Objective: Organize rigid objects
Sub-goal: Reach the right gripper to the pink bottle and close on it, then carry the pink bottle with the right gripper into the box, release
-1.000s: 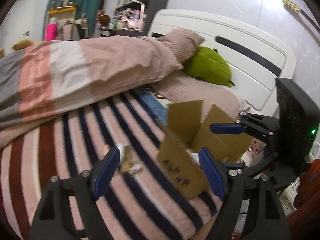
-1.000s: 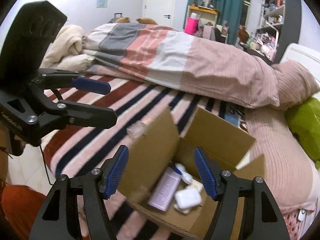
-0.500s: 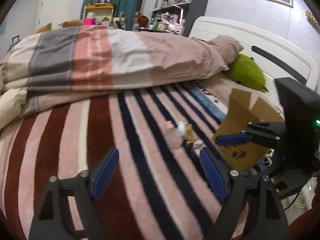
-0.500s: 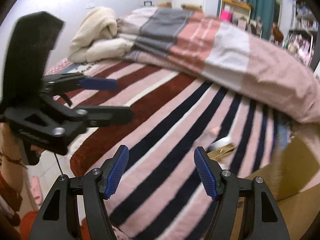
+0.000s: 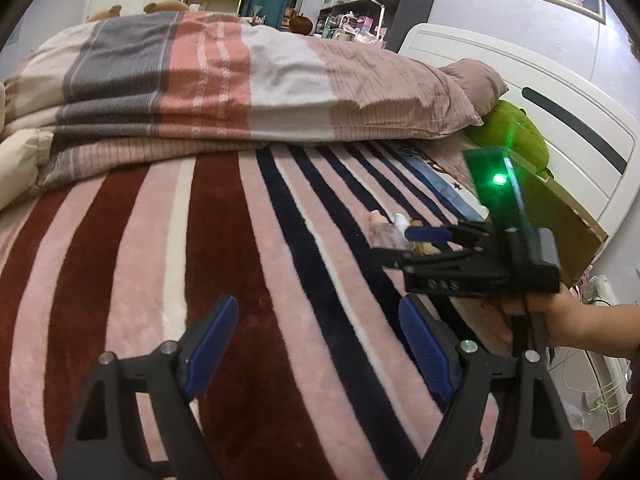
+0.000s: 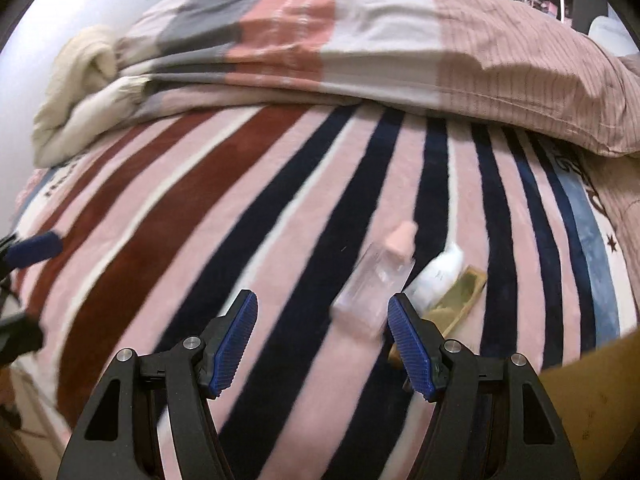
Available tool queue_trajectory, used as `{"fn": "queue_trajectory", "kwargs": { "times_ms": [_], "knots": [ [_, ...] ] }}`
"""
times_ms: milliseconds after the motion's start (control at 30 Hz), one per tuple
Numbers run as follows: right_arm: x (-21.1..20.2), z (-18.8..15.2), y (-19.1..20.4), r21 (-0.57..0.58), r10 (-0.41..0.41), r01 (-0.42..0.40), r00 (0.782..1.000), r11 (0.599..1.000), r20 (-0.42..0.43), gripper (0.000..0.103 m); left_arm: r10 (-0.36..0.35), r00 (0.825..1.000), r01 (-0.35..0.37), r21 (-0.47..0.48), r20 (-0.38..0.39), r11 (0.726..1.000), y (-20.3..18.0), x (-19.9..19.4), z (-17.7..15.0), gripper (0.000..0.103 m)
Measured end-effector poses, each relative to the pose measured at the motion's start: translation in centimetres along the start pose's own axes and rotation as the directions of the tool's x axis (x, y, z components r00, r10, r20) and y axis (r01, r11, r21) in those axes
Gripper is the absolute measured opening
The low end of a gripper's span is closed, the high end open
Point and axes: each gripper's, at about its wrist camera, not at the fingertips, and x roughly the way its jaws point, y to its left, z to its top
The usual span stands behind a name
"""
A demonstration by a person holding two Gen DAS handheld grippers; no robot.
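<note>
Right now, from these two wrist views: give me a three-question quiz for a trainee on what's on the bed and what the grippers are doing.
1. True or false: the right gripper is shut on the clear bottle.
2. Which lies nearest the clear bottle? A) white bottle B) green plush toy C) folded quilt
3. Fill in: the loose items lie on the ______ blanket.

Key:
1. False. Its jaws are open; the bottle lies on the blanket just ahead of the right finger, untouched.
2. A. The white bottle lies right beside it, with a flat gold box on its far side.
3. Striped.
</note>
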Motion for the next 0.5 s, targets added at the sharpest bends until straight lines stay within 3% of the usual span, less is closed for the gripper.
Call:
{"fn": "queue_trajectory", "kwargs": {
  "times_ms": [133, 267, 300, 367, 500],
  "knots": [
    [2.1, 0.7, -0.8, 0.003, -0.061, 0.061, 0.998, 0.998, 0.001, 0.065, -0.006, 1.000, 0.006, -0.015, -0.005, 1.000, 0.5, 0.5, -0.3, 0.080],
    [2.6, 0.7, -0.7, -0.037, -0.127, 0.128, 0.992, 0.991, 0.008, 0.037, -0.005, 1.000, 0.005, -0.018, -0.006, 1.000, 0.5, 0.3, -0.4, 0.080],
    [2.6, 0.7, -0.9, -0.041, -0.125, 0.125, 0.992, 0.991, 0.002, 0.035, -0.006, 1.000, 0.006, -0.018, -0.004, 1.000, 0.5, 0.2, -0.4, 0.080],
    [2.4, 0.6, -1.2, -0.029, -0.098, 0.098, 0.995, 0.995, -0.009, 0.031, -0.011, 1.000, 0.011, -0.018, 0.001, 1.000, 0.3, -0.2, -0.3, 0.080],
    [0.8, -0.5, -0.5, -0.038, 0.049, -0.051, 0.997, 0.998, -0.064, 0.030, -0.011, 1.000, 0.012, -0.011, 0.012, 1.000, 0.0, -0.9, -0.2, 0.080]
  ]
}}
